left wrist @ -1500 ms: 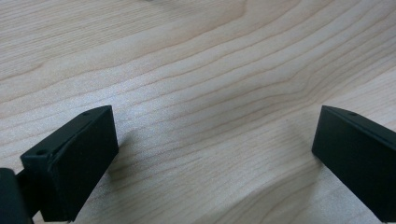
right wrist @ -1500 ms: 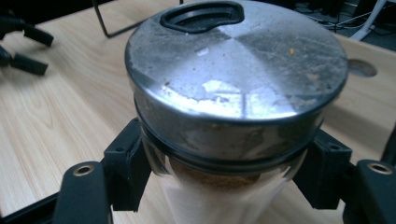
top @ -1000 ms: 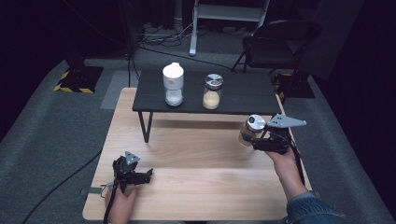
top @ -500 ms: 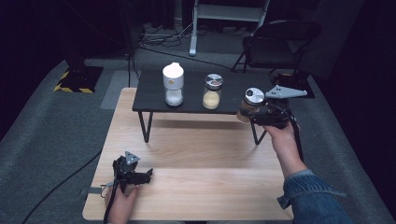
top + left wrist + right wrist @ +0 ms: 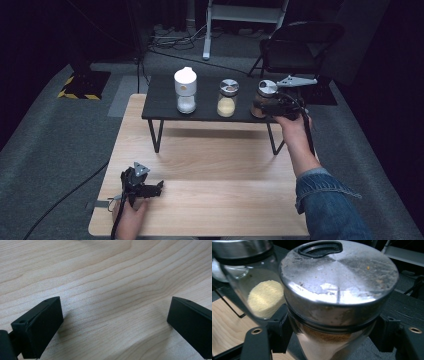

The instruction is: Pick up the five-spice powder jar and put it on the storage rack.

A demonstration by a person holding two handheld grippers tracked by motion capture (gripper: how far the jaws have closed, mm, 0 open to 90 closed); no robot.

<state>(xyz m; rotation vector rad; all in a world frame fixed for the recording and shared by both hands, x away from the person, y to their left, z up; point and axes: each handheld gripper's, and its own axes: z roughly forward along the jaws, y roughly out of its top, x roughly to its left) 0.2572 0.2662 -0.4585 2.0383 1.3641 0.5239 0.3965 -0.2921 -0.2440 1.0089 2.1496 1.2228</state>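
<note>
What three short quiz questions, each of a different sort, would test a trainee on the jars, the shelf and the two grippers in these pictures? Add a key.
1. True or false: the right gripper is shut on the brown spice jar.
2. How many containers stand in the row on the black shelf, not counting the held jar? A one, B two, C four.
3. Fill in: the left gripper rests on the wooden table with its jaws ____.

Key
1. True: its jaws clamp the glass below the metal lid.
2. B: the white-lidded jar and the yellow powder jar.
3. Open, with bare wood between them.
</note>
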